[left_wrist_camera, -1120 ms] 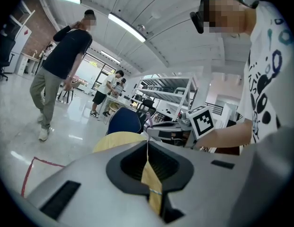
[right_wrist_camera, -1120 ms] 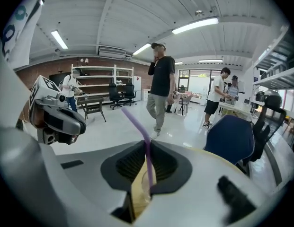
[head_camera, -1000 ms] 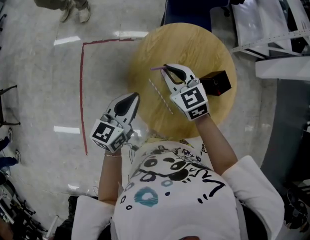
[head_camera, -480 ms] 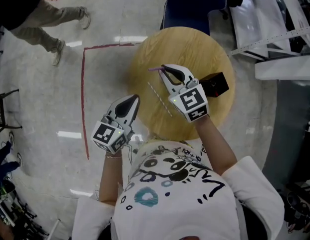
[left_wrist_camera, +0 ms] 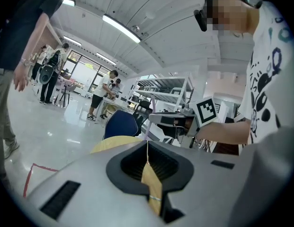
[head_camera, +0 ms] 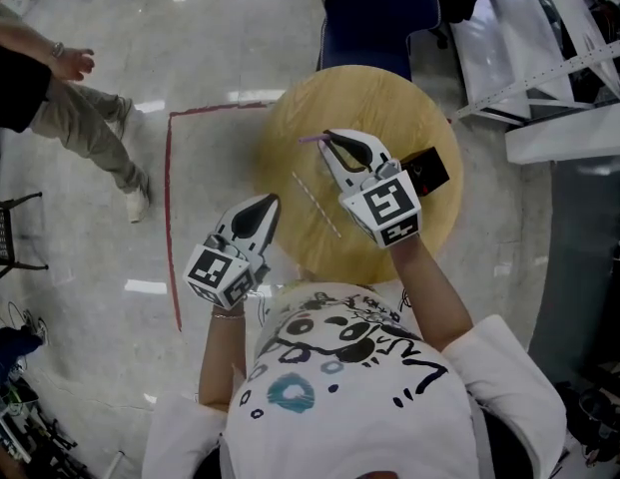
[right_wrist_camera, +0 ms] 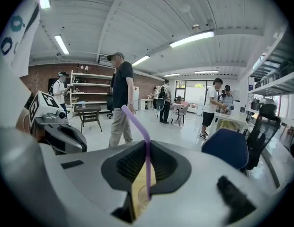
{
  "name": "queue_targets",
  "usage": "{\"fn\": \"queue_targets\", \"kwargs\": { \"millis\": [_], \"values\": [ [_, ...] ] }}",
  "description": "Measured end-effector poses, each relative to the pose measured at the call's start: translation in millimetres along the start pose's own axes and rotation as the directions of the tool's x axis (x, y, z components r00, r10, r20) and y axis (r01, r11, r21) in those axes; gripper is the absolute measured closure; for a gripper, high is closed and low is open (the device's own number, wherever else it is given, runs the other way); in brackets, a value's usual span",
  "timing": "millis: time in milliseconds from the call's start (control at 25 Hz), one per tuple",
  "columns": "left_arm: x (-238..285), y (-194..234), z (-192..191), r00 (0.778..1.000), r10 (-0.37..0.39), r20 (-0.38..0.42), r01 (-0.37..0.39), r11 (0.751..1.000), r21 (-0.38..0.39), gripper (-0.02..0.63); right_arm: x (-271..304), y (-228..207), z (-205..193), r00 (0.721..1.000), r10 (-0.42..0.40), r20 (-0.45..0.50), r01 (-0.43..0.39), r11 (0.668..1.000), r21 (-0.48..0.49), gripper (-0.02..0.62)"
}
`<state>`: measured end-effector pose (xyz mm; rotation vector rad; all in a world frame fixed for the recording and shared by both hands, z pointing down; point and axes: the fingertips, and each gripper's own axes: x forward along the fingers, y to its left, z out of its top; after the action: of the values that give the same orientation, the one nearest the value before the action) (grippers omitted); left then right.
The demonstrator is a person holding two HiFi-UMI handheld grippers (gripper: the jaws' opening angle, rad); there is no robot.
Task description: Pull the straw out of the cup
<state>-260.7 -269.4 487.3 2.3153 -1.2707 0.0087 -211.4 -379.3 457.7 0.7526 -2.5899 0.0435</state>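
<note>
Head view, containers first: no cup can be made out on the bench (head_camera: 389, 98). The right gripper view shows only a faint clear round rim low between the jaws, perhaps the cup (right_wrist_camera: 139, 195). The purple straw (head_camera: 310, 138) runs down toward that rim, and whether its tip is inside cannot be told. A black box (head_camera: 429, 168) sits at the bench's 3 o'clock edge.

The round wooden bench stands on a glossy floor. A red tape line (head_camera: 170, 208) lies at 9 o'clock and a blue chair (head_camera: 379, 8) at 12. A striped straw (head_camera: 316, 205) lies on the wood.

The left gripper (head_camera: 262, 208) hovers off the bench's 8 o'clock edge, its jaws pressed together on nothing. The right gripper (head_camera: 334, 140) is over the bench, jaws pinching the purple straw, whose bent top leans toward 11 o'clock.
</note>
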Motion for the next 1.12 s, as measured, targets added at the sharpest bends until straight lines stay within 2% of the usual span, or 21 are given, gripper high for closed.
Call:
{"fn": "queue_targets", "kwargs": {
  "millis": [400,1120],
  "values": [
    [-0.2,-31.8,-3.1,0.999,-0.037,0.001,0.037,0.999,0.022,0.588,-35.3,-13.5,20.8,0.995,-0.031,0.095,0.027,0.999,0.036,0.551],
    [-27.7,-76.7,-8.8,0.999,-0.038,0.028,0.037,0.998,0.047,0.588,-103.5,8.7,64.4,0.977,-0.038,0.208,0.038,0.999,0.005,0.551]
  ]
}}
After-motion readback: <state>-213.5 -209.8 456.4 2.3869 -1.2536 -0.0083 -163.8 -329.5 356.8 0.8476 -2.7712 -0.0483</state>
